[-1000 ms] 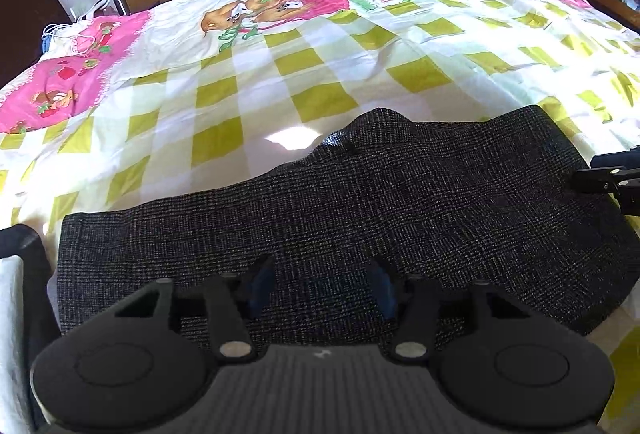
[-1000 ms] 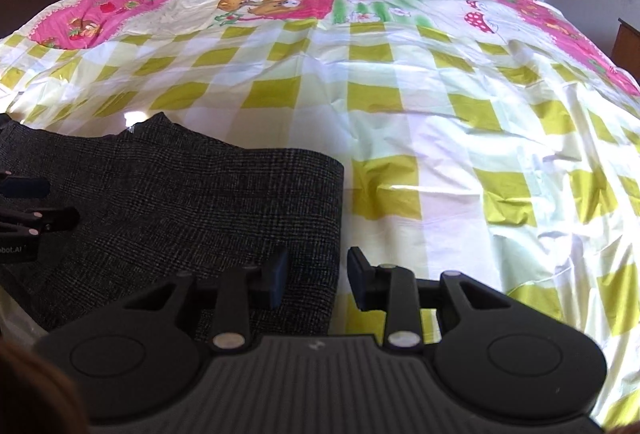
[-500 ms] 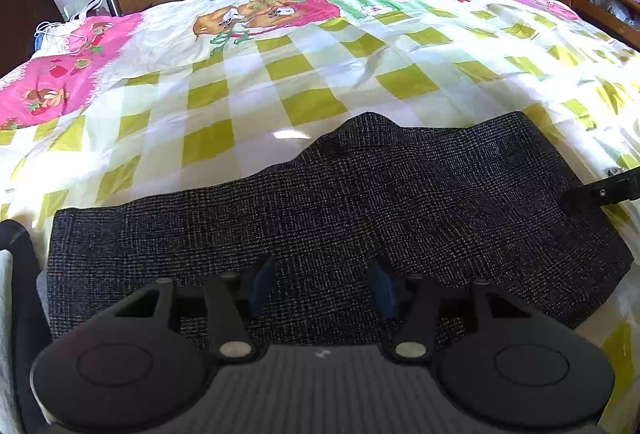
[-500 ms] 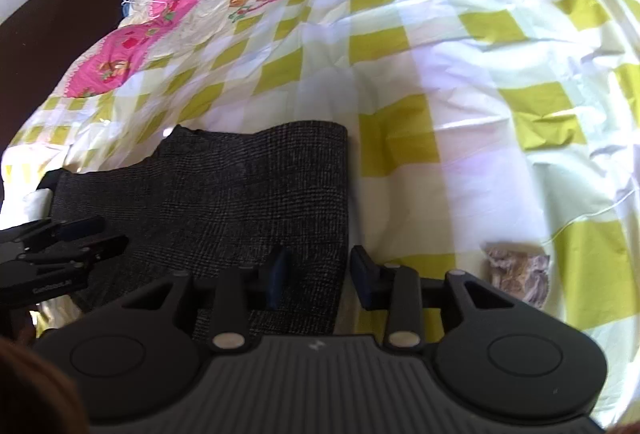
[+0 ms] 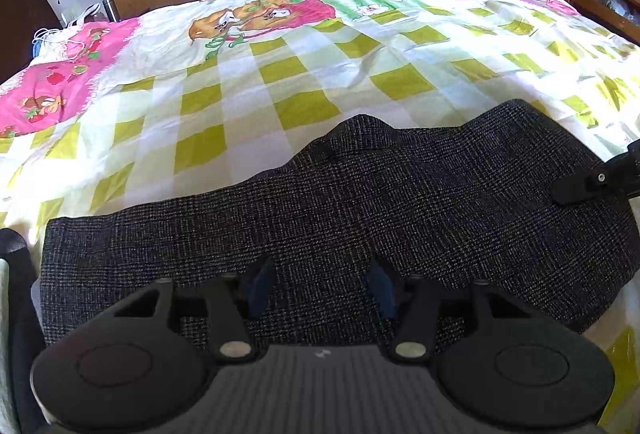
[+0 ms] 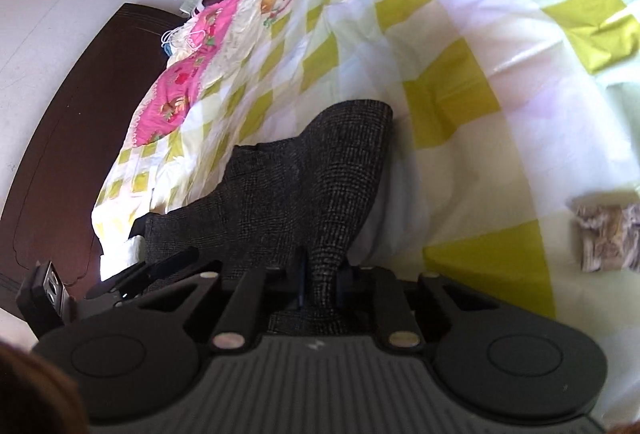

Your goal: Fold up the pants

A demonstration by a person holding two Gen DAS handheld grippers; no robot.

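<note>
Pants [image 5: 360, 210] lie spread across the near edge of the bed [image 5: 280, 82], dark checked cloth stretched sideways on the yellow-and-white cover, already doubled leg on leg as far as I can judge. My right gripper [image 6: 320, 284] is clamped on a bunched fold at the right-hand end, the cloth pinched between its fingers and rising in a soft ridge from them. My left gripper [image 5: 320, 286] hangs over the middle of the near edge with its fingers spread apart and nothing between them. I reckon this fabric is a woven suiting, light to middling in weight, limp, not slippery; it will drape and sag wherever it is unsupported, so a one-ended lift will drag the rest. I would take the second hold on the near edge at the left-hand end, both layers together, to carry the end over evenly. A small crumpled wrapper [image 6: 606, 238] sits on the cover to the right, well apart from the cloth
</note>
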